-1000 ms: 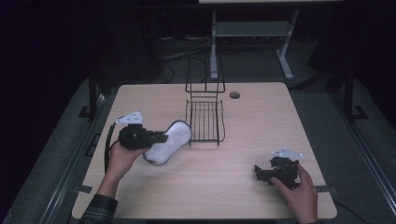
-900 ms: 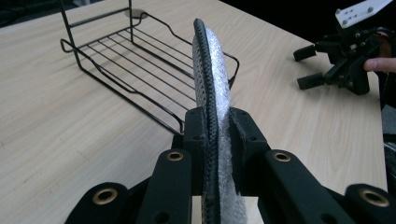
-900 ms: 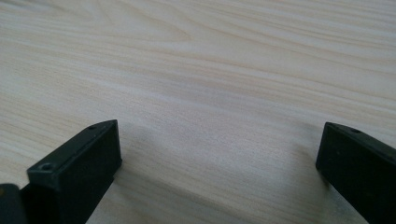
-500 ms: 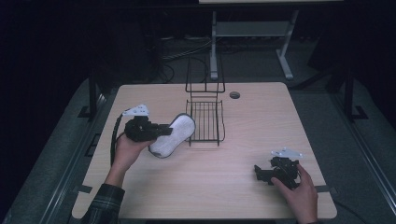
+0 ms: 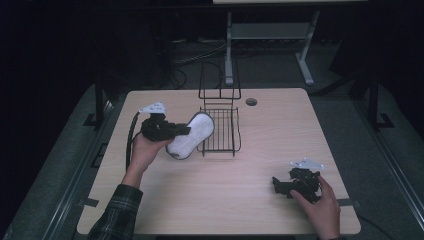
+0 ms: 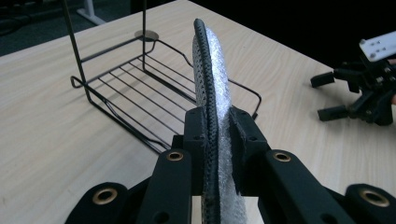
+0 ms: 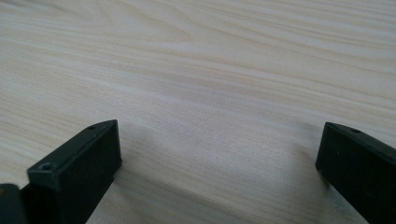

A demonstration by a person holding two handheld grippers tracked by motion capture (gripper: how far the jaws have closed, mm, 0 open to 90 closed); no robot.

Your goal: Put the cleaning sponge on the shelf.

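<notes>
The table [image 5: 215, 200] was pale wood-grain laminate, smooth and matt. The rack [image 6: 135, 88] was thin black wire with a slight sheen. The insole [image 6: 215, 84] had a fuzzy white cloth face and a black, dimpled, rubbery back. The left gripper [image 6: 217, 154] was matt black plastic with brass-coloured rivets.

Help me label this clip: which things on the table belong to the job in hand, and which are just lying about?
In the job:
- left gripper, jaws clamped on the insole
- white insole with a dark edge, held on edge
- black wire rack, just beyond the insole

Lying about:
- right gripper, jaws open, resting on the table
- round hole near the table's far edge
</notes>
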